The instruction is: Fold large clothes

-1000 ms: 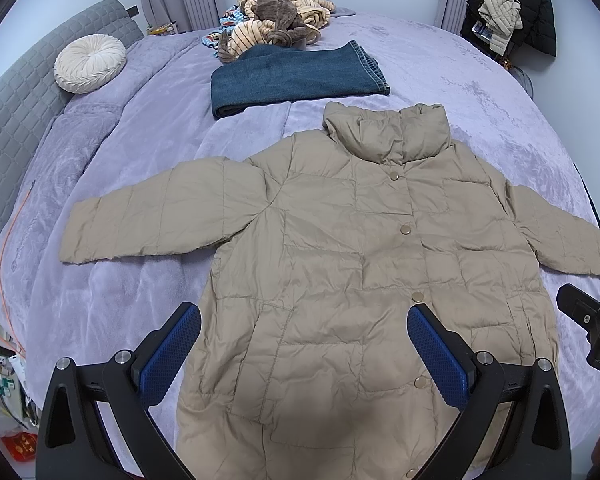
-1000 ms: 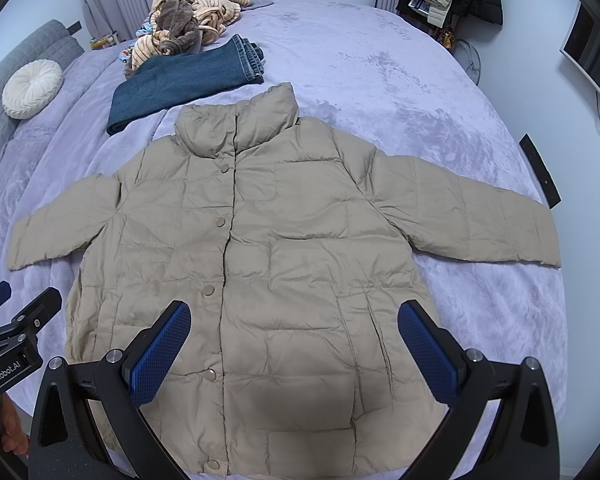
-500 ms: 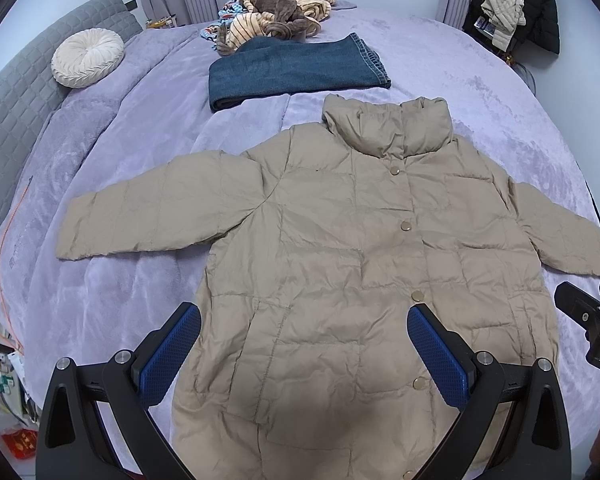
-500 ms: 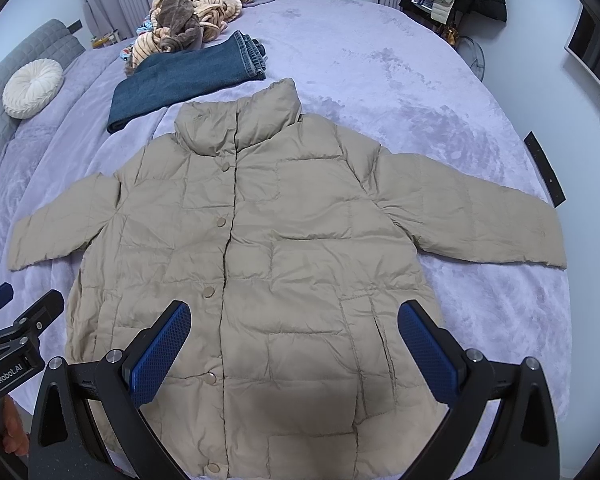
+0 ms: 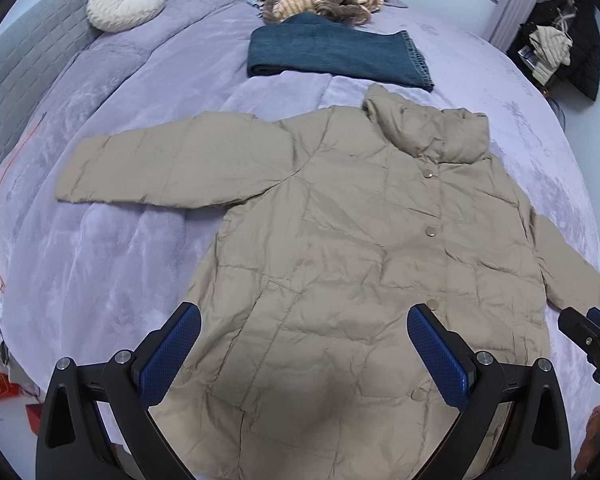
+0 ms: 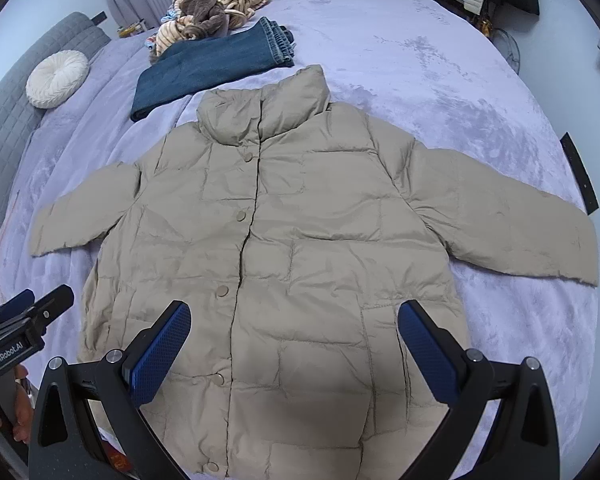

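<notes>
Left wrist: claw (image 5: 304, 330) wide, empty.

The left gripper (image 5: 304, 338) swung left and pushed in toward the far side, so the puffer jacket (image 5: 340, 260) slid right in its view. The right gripper (image 6: 294, 334) eased forward too, and the jacket's collar (image 6: 262, 114) loomed larger there.

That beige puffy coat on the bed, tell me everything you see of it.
The beige quilted jacket lies face up, flat on the lavender bedspread, with both sleeves spread sideways. It looks like thin, crinkly padded fabric. The high collar points toward the folded jeans, and the matching snap buttons are shut. Neither open gripper touches it.
</notes>
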`<act>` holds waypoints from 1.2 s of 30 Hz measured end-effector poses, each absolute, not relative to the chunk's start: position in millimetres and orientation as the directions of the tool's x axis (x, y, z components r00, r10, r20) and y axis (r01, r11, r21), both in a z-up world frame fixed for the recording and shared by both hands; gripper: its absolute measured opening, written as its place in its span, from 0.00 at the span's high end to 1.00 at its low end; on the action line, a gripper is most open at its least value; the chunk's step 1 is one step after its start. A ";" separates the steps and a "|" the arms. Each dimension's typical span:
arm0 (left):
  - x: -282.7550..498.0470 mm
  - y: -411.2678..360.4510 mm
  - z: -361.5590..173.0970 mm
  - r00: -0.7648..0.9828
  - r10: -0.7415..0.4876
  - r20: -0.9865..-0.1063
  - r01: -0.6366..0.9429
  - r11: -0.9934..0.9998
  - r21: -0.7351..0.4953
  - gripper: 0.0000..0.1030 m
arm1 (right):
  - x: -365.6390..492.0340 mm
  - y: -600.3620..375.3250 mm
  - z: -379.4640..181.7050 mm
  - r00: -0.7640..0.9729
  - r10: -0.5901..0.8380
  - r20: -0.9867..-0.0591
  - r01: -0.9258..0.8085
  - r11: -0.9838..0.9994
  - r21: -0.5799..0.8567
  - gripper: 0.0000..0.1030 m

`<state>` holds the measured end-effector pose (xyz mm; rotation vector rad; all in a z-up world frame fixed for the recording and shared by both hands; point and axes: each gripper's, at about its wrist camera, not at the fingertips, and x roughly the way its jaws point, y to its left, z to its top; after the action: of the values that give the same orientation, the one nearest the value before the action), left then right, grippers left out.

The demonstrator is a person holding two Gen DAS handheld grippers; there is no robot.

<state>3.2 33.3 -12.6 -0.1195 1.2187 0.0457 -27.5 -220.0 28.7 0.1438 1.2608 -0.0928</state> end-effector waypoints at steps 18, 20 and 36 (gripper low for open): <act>96.1 267.8 -145.0 0.415 -0.289 -0.863 -0.373 0.811 -0.451 0.00 | 29.7 -107.1 -66.2 0.208 0.163 -0.964 0.136 0.972 0.193 0.00; 110.4 291.6 -162.1 0.433 -0.312 -0.845 -0.413 0.765 -0.494 0.00 | 37.1 -94.2 -79.5 0.201 0.181 -0.963 0.130 0.969 0.210 0.00; 196.1 355.0 -180.0 0.551 -0.151 -0.821 -0.464 0.762 -0.451 0.86 | 115.7 -25.5 -105.0 0.300 0.289 -0.909 0.076 0.943 0.325 0.00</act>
<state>196.1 355.0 -180.0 -0.7065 0.9897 0.2050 115.7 -25.5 -105.0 0.3344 1.2646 0.1444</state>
